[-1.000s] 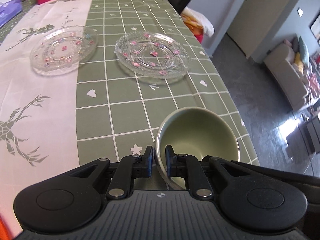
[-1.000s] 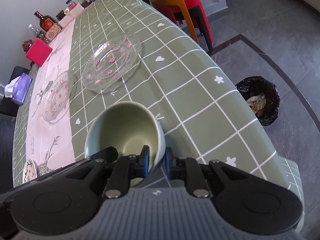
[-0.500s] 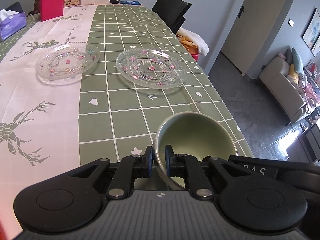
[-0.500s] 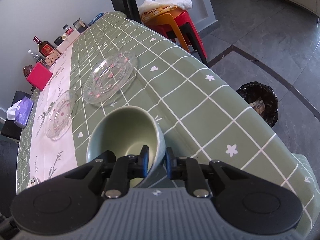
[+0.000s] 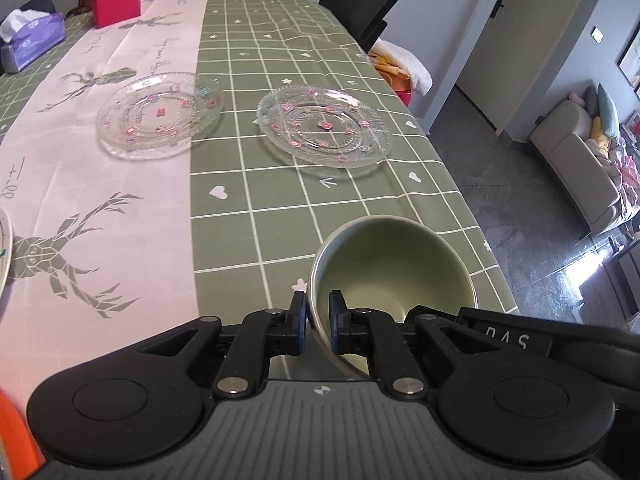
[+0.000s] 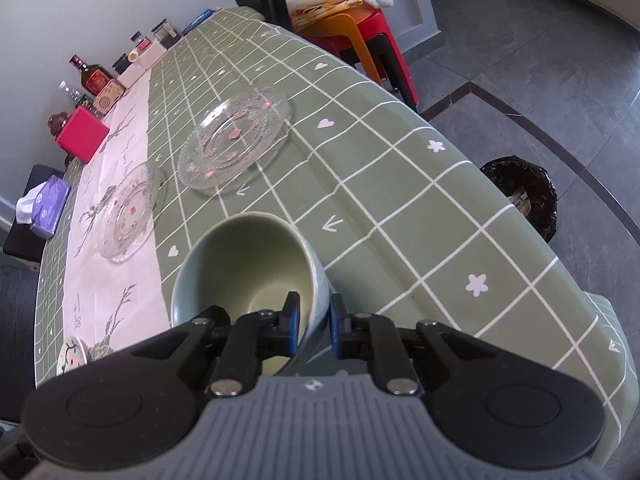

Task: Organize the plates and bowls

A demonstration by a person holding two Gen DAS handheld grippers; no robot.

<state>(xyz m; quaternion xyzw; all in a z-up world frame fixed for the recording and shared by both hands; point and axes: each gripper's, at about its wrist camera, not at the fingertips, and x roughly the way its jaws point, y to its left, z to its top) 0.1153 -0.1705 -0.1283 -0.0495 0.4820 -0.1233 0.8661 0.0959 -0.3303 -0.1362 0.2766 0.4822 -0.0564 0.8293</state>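
While both tongs pinch the green bowl's rim, bare tablecloth separates it from two glass plates.

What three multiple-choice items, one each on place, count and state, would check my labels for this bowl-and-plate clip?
1. Where does the larger glass plate lie?
A. On the green checked cloth
B. On the pink runner
C. Inside the bowl

2. How many glass plates are on the table?
A. One
B. Two
C. Four

3. How is the green bowl held?
A. Not held
B. By one gripper
C. By both grippers

Answers: 1 A, green squares surround it. 2 B, a smaller glass plate sits alongside. 3 C, left gripper and right gripper each pinch its rim.
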